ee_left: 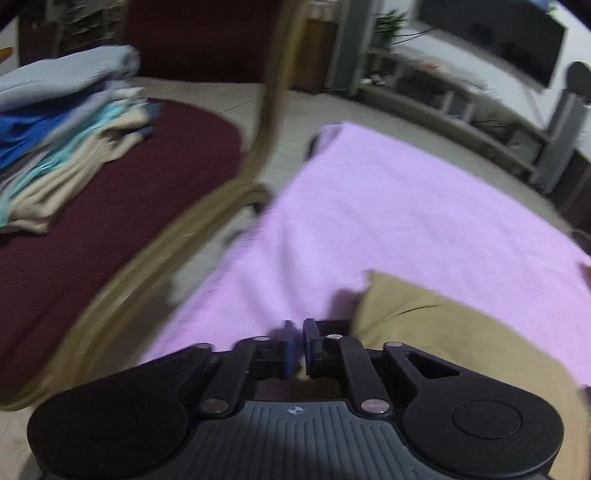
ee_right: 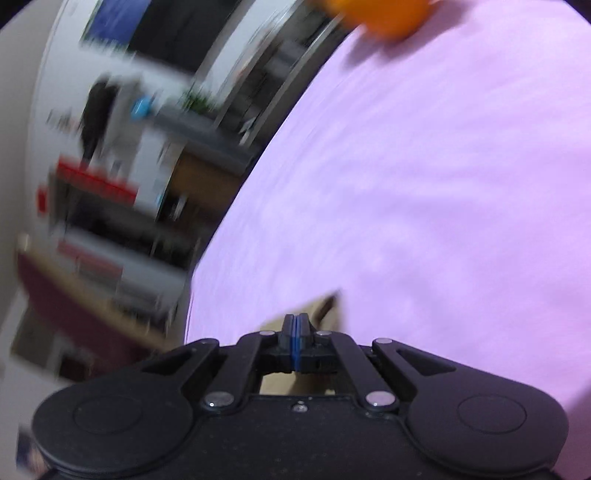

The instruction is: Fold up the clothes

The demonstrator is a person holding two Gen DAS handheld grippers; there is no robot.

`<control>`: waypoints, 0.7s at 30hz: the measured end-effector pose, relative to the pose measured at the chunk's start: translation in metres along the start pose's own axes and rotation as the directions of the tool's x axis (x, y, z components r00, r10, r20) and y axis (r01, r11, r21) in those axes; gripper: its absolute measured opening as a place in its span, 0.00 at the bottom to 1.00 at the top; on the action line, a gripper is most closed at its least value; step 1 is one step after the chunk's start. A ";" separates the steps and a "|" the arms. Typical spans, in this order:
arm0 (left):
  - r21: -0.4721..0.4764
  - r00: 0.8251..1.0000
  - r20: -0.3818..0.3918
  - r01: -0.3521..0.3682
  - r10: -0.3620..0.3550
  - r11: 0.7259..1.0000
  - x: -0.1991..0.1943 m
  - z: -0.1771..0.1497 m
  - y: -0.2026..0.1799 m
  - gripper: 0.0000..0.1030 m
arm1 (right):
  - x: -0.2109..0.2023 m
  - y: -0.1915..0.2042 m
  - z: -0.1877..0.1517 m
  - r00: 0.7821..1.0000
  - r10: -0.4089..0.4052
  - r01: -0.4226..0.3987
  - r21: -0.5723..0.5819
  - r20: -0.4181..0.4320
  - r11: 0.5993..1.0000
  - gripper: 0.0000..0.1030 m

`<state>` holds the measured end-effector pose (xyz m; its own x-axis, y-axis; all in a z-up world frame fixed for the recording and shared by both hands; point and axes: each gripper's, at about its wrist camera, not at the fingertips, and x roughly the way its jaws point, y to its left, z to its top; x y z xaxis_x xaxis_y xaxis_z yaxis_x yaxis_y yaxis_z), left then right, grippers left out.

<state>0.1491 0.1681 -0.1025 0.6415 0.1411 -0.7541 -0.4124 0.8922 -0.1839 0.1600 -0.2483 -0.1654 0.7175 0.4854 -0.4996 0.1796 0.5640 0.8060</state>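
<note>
Left wrist view: left gripper [ee_left: 298, 341] with jaws nearly together, a thin gap showing; whether they pinch cloth cannot be told. Tan garment [ee_left: 461, 332] lies just beside and under it on the pink cover [ee_left: 388, 206], whose far half is bare. Cover's left edge runs close to a chair frame [ee_left: 266, 122]; folded stack [ee_left: 70, 125] sits on the maroon seat [ee_left: 122, 229].

Right wrist view, blurred: right gripper [ee_right: 295, 332] fully closed at a tan corner near the cover's left edge; grip unconfirmed. Orange object [ee_right: 388, 14] far off.
</note>
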 end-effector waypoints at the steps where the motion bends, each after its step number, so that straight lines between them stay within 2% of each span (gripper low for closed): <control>1: -0.014 0.999 -0.010 -0.033 0.033 0.999 -0.002 0.000 0.006 0.08 | -0.010 0.000 0.002 0.997 -0.061 0.061 0.000 0.039 0.998 0.03; 2: -0.027 0.998 -0.019 -0.066 0.065 0.997 -0.005 0.001 0.012 0.08 | -0.020 0.002 0.004 0.994 -0.096 0.096 0.000 0.056 0.995 0.04; 3: -0.025 0.999 -0.016 -0.047 0.046 0.999 -0.015 0.002 0.014 0.08 | -0.029 0.005 0.006 0.990 -0.125 0.125 0.006 0.060 0.992 0.04; 5: 0.028 1.000 0.011 -0.003 0.002 1.000 -0.045 0.005 0.012 0.13 | -0.048 0.017 0.008 0.994 -0.107 0.107 0.000 0.037 0.994 0.06; 8: 0.122 0.995 0.050 0.085 -0.092 0.989 -0.091 -0.002 0.007 0.39 | -0.076 0.048 0.003 0.999 -0.050 0.049 -0.064 -0.012 0.997 0.16; 10: 0.130 0.989 0.010 0.148 -0.150 0.980 -0.100 -0.012 0.013 0.42 | -0.096 0.060 -0.003 0.999 -0.015 0.010 -0.101 -0.046 0.995 0.25; 12: 0.117 0.981 -0.039 0.192 -0.188 0.974 -0.104 -0.022 0.019 0.50 | -0.112 0.063 -0.015 0.996 -0.007 -0.003 -0.125 -0.084 0.992 0.38; 14: 0.088 0.979 -0.091 0.192 -0.184 0.977 -0.098 -0.030 0.024 0.53 | -0.118 0.058 -0.031 0.990 -0.024 0.004 -0.140 -0.141 0.990 0.43; 17: 0.061 0.972 -0.162 0.183 -0.171 0.981 -0.084 -0.038 0.030 0.61 | -0.112 0.041 -0.059 0.968 -0.073 0.039 -0.144 -0.240 0.989 0.46; 19: 0.031 0.964 -0.191 0.192 -0.183 0.981 -0.079 -0.043 0.034 0.62 | -0.110 0.035 -0.066 0.961 -0.080 0.046 -0.132 -0.265 0.990 0.48; 21: 0.002 0.955 -0.211 0.213 -0.208 0.977 -0.076 -0.044 0.035 0.64 | -0.113 0.032 -0.066 0.962 -0.070 0.040 -0.116 -0.264 0.992 0.55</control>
<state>0.0573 0.1698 -0.0798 0.5621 -0.1410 -0.8150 -0.2648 0.9028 -0.3389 0.0401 -0.2411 -0.1039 0.5003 0.6038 -0.6205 0.1286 0.6569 0.7430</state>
